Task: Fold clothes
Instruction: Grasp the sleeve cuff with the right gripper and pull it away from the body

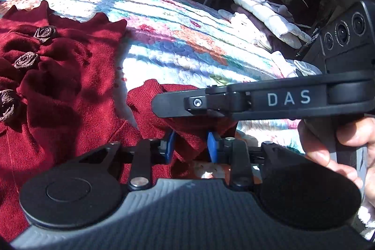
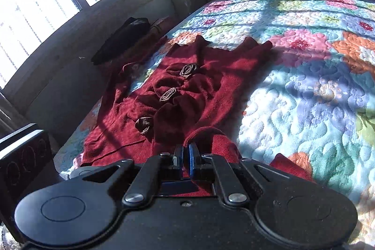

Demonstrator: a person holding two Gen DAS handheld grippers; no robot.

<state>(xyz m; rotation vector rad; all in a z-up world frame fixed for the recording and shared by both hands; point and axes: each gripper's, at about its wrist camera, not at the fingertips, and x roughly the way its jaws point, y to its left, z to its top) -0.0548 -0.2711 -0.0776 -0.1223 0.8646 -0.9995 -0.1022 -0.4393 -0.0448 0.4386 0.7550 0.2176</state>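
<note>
Sleeve fabric of the red sweater [image 2: 206, 86] is pinched in your right gripper [image 2: 185, 157]; your left gripper [image 1: 190, 143] stands parted around another fold.

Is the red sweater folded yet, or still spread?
Mostly spread: red sweater lies flat on the quilt; only its sleeve is lifted by the right gripper.

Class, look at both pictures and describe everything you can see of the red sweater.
The red sweater is a dark red knit that looks soft. It lies spread but rumpled on the flowered quilt, with three dark fabric roses down its front and a wavy far edge. The right tongs are shut on a raised fold; the left tongs straddle a lifted corner, open.
</note>
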